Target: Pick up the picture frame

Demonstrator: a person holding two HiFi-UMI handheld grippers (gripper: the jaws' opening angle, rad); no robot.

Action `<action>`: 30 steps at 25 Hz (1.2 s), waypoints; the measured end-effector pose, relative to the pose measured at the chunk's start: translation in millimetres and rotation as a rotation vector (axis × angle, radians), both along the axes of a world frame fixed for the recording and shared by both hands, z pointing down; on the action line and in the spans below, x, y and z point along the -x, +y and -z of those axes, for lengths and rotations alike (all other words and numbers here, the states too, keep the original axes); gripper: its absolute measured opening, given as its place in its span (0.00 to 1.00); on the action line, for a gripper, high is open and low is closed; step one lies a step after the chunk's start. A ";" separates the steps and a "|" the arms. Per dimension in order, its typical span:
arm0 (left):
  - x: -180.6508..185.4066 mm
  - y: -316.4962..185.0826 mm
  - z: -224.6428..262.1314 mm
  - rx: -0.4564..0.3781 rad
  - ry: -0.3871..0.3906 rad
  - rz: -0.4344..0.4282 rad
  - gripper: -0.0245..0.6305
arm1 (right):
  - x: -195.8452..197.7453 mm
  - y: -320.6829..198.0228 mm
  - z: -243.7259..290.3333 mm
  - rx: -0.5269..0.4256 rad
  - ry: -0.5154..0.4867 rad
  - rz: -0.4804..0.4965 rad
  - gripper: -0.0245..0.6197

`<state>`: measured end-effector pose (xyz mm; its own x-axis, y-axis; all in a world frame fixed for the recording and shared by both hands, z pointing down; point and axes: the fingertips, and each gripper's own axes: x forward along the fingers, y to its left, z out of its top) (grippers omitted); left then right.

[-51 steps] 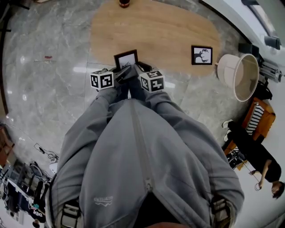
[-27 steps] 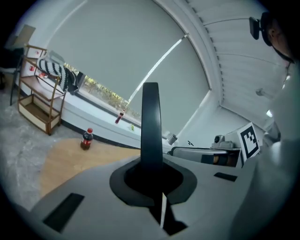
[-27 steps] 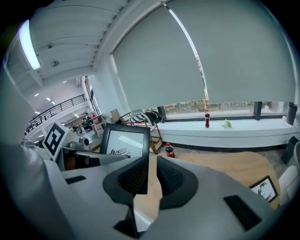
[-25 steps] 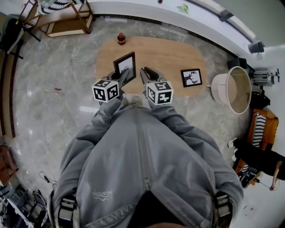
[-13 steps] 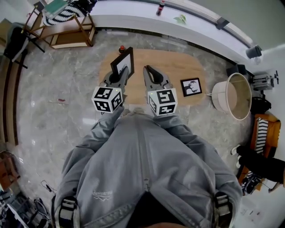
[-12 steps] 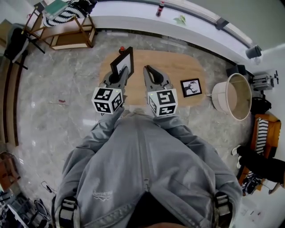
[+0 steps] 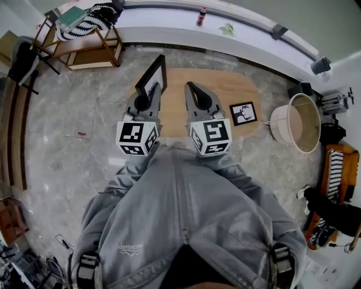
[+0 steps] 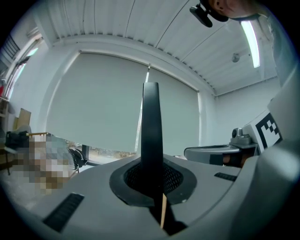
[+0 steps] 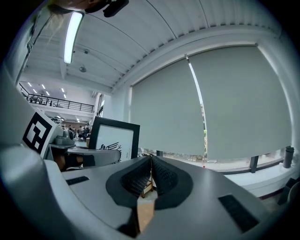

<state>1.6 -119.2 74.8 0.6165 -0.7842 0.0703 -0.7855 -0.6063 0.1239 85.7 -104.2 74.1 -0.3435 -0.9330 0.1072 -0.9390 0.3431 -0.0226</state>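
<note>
My left gripper (image 7: 150,92) is shut on the lower edge of a black picture frame (image 7: 153,75) with a white print and holds it upright, high above the oval wooden table (image 7: 220,84). In the left gripper view the picture frame (image 8: 151,126) stands edge-on between the jaws. My right gripper (image 7: 189,86) hovers just right of it, shut with nothing between its pads. The right gripper view shows the same picture frame (image 9: 113,137) face-on at the left, and the right gripper (image 9: 151,160) with its pads together. A second framed picture (image 7: 243,113) lies flat on the table's right end.
A large white round basket (image 7: 298,122) stands on the floor right of the table. A wooden rack with striped cloth (image 7: 79,34) is at the back left. A bottle (image 7: 201,16) stands on the white ledge along the far wall. A person (image 7: 333,211) is at the right edge.
Both grippers have risen well above the table, the left one carrying the frame up with it and rolling. The right gripper's jaws have closed.
</note>
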 end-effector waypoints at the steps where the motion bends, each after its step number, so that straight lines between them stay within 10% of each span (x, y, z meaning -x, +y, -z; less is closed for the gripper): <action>1: 0.0 2.8 4.8 -0.017 -0.001 0.006 0.08 | -0.7 2.6 3.8 -0.008 -0.003 -0.002 0.09; 30: -23.5 25.5 5.1 -0.054 -0.030 -0.009 0.08 | -20.5 21.3 1.9 -0.012 0.005 0.004 0.09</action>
<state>25.2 -93.7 69.7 0.6220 -0.7816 0.0465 -0.7827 -0.6188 0.0672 106.2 -82.9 72.2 -0.3467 -0.9328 0.0979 -0.9377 0.3471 -0.0134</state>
